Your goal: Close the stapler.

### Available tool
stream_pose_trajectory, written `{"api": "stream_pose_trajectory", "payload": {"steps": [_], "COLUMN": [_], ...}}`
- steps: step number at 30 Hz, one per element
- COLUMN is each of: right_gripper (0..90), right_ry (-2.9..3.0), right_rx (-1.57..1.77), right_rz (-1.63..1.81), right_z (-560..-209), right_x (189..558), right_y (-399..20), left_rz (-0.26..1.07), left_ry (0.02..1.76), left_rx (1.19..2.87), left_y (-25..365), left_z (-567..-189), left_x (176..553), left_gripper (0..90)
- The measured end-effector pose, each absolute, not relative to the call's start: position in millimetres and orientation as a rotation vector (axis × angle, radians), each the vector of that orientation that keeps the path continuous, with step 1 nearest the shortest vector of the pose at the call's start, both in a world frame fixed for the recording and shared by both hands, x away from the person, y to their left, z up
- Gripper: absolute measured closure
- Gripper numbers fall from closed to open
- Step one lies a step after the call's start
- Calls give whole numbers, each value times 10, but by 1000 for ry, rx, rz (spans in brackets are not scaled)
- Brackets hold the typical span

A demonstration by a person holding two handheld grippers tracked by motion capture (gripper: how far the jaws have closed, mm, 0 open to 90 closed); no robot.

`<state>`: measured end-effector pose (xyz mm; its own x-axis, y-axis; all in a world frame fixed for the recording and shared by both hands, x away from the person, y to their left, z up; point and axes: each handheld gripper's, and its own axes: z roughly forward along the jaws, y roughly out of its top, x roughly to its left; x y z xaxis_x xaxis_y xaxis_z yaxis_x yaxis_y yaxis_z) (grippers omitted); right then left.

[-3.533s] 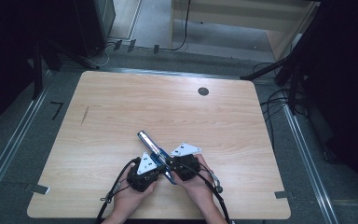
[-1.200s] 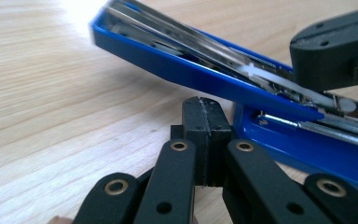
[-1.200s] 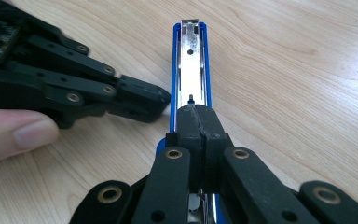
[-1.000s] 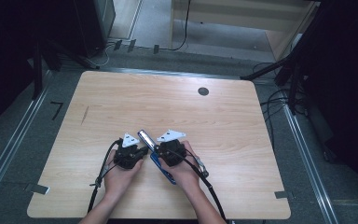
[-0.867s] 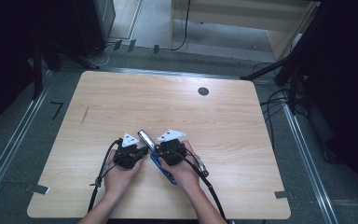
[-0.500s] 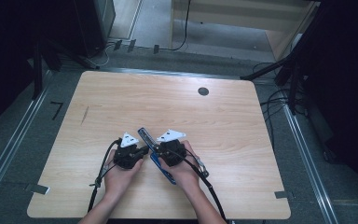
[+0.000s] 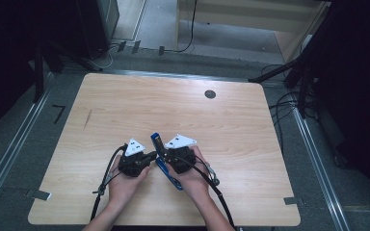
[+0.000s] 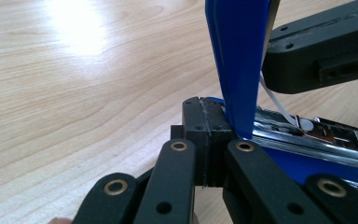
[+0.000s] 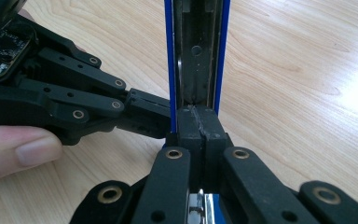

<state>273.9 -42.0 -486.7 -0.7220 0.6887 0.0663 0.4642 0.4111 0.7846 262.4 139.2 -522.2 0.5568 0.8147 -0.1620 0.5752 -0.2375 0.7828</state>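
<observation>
A light wooden table (image 7: 125, 110) with a round dark grommet (image 7: 210, 94) stands on grey floor (image 7: 24, 144), cables (image 7: 289, 103) trailing beside it, pale furniture (image 7: 250, 19), perhaps a cabinet, behind in dim surroundings.

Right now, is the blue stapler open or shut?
Open. The stapler has its blue top arm swung up from the metal staple tray, with the left gripper and right gripper at it.

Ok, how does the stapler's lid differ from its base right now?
The lid stands swung up, nearly upright, while the base lies flat on the table. In the right gripper view the lid's underside is a dull, dark channel, whereas the base carries a shiny metal staple track. Both are blue, and they stay joined at one end.
</observation>
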Motion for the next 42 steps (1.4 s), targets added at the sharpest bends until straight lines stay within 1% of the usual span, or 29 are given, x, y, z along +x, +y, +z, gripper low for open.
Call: {"api": "stream_pose_trajectory", "payload": {"steps": [11,16,22,26,42], "right_gripper": [900,900,900,900,900], "right_ry": [2383,2376,2375,2371,2340], "right_rx": [1010,1015,1017,1012,1001], "right_rz": [1234,1243,1249,1265,1296], "right_z": [-4855,-4852,-4854,-4835,-4735], "right_x": [2679,2646,2613,2598,2508], "right_y": [-486,-526,-561,-583,-648], "left_rz": [361,338,323,325,312], "left_ry": [1092,1095,1051,1031,1036], "left_rx": [1945,1961,1960,1983,1995], "left_y": [1352,1324,1271,1214,1192], "left_z": [-5222,-5306,-5296,-5325,-5334], "left_x": [2464,2389,2319,2305,2313], "left_gripper": [900,900,900,900,900]}}
